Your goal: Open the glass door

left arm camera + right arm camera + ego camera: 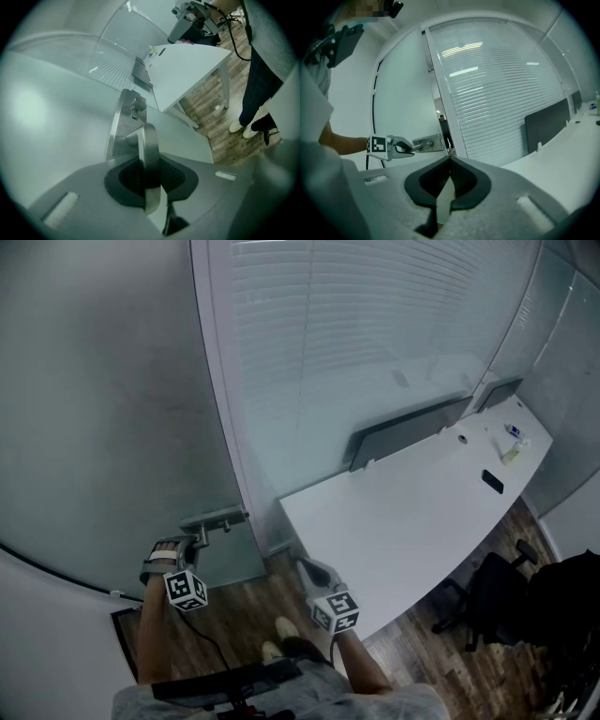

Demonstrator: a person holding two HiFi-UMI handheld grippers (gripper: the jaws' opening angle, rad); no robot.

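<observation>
The frosted glass door (112, 409) fills the left of the head view, with a metal lever handle (217, 518) at its right edge. My left gripper (199, 535) is shut on that handle. In the left gripper view the steel lever (151, 154) runs straight between the dark pads (176, 176), out from its lock plate (123, 126). From the right gripper view, the left gripper (404, 148) clasps the handle (426, 143), and a narrow gap shows at the door edge. My right gripper (305, 565) hangs free near the desk corner, its jaws (449, 161) shut on nothing.
A fixed glass wall with blinds (356, 334) stands right of the door. A long white desk (412, 512) with a dark screen panel (403, 432) runs along it. A black chair (497, 601) stands on the wood floor. A person (444, 129) shows beyond the door gap.
</observation>
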